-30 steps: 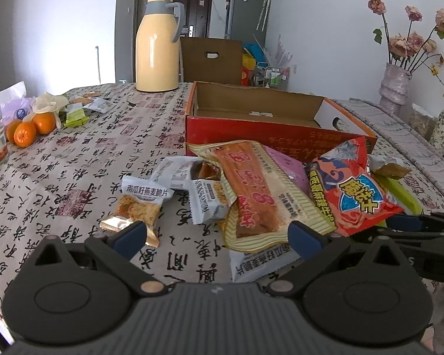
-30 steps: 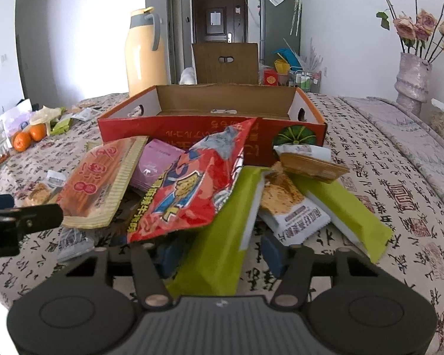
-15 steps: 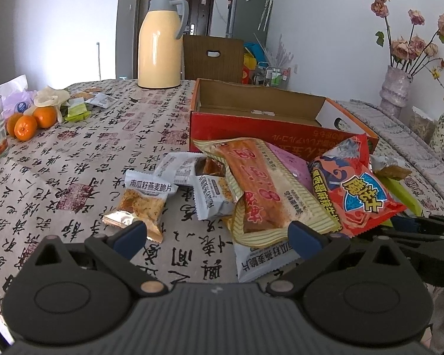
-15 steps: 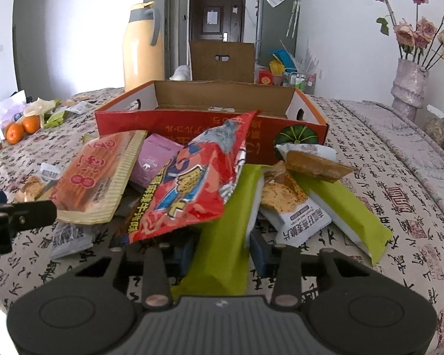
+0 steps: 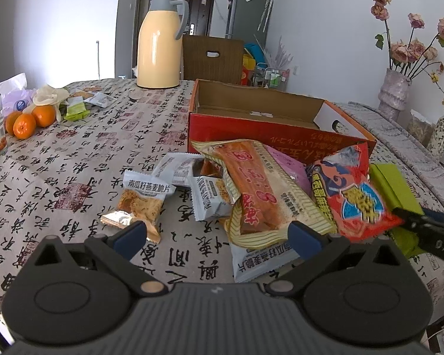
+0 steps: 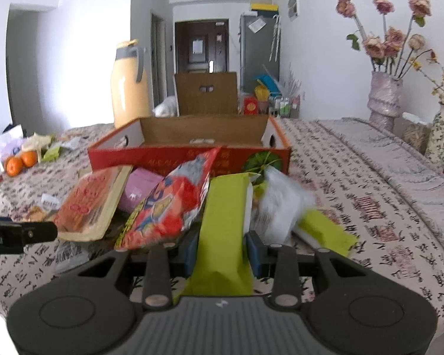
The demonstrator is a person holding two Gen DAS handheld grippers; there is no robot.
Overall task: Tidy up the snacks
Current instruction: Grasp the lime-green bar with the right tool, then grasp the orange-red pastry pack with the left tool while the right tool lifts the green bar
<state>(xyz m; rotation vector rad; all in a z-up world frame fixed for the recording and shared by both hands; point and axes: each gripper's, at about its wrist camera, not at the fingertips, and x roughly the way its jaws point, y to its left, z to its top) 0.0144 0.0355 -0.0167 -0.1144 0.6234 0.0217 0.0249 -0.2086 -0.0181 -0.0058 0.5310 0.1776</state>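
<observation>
The right gripper (image 6: 222, 248) has its 2 blue pads clenched on the near end of a lime-green snack packet (image 6: 225, 222), which points toward 12 o'clock at the open red cardboard box (image 6: 192, 155). The left gripper (image 5: 217, 236) hangs with its jaws spread wide and nothing between them. At its 1 o'clock lies an orange-and-cream wrapper (image 5: 260, 189), a red chip bag (image 5: 352, 198) at 2 o'clock, and small oat-crisp packets (image 5: 143, 198) at 11 o'clock on the calligraphy tablecloth (image 5: 74, 162).

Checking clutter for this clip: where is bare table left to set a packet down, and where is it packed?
Free: the tablecloth between the oranges and the red box, and the cloth right of the green packet, toward the vase. Crowded: the snack pile in front of the box.
</observation>
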